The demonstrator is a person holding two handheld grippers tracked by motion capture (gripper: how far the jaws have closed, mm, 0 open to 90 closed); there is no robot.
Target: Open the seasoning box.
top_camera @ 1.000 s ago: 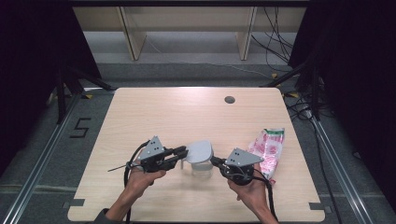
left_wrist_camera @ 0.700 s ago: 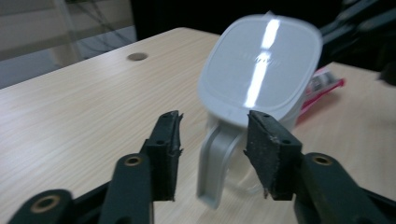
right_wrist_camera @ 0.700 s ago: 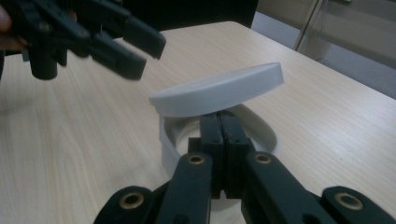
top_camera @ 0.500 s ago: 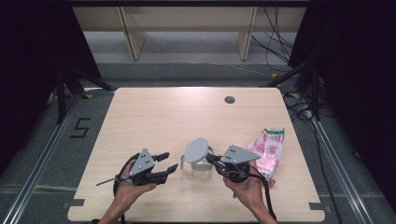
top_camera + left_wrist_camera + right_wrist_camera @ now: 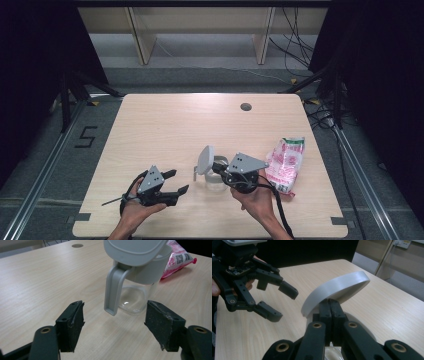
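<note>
My right tongs [image 5: 331,305] rise from the bottom of the view with the two black jaws pressed flat together, pinching the edge of a grey lid [image 5: 337,291]. The lid stands tilted up, its rim arching to the upper right above the jaws. Under it I see the pale collar of the jug [image 5: 359,326] and a bit of clear glass low between my linkages. Off to the upper left, my left tongs [image 5: 278,301] hang over the wooden bench [image 5: 387,307], jaws wide apart with nothing between them, well apart from the lid.
</note>
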